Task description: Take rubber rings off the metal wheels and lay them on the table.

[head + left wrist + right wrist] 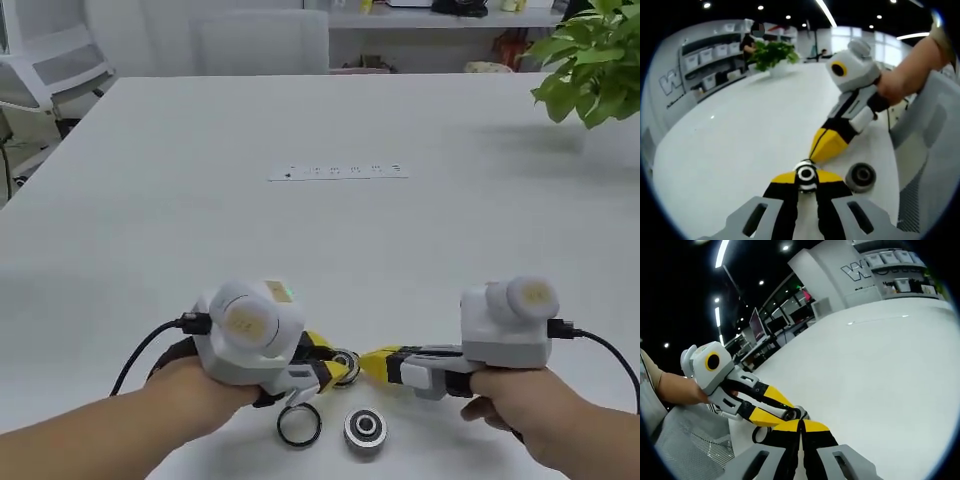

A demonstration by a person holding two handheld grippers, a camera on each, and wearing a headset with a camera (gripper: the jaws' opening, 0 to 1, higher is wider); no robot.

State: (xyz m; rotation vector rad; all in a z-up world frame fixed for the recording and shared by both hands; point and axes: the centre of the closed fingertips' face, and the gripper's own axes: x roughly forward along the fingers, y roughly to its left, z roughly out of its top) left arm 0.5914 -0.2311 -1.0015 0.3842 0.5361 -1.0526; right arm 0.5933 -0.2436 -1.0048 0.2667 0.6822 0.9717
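My left gripper (338, 368) (806, 178) is shut on a small metal wheel (347, 361) (806, 173) with a black rubber ring around it, held just above the white table (320, 250). My right gripper (368, 362) (801, 424) is shut, and its yellow tips touch that wheel's rim; whether they pinch the ring is not clear. A loose black rubber ring (299, 425) (759, 435) lies flat near the front edge. Beside it a second wheel (366, 428) (861, 176), wearing its rubber ring, rests on the table.
A flat socket strip (338, 172) is set into the middle of the table. A green plant (590, 70) stands at the far right corner. White chairs (60, 70) sit beyond the far left edge.
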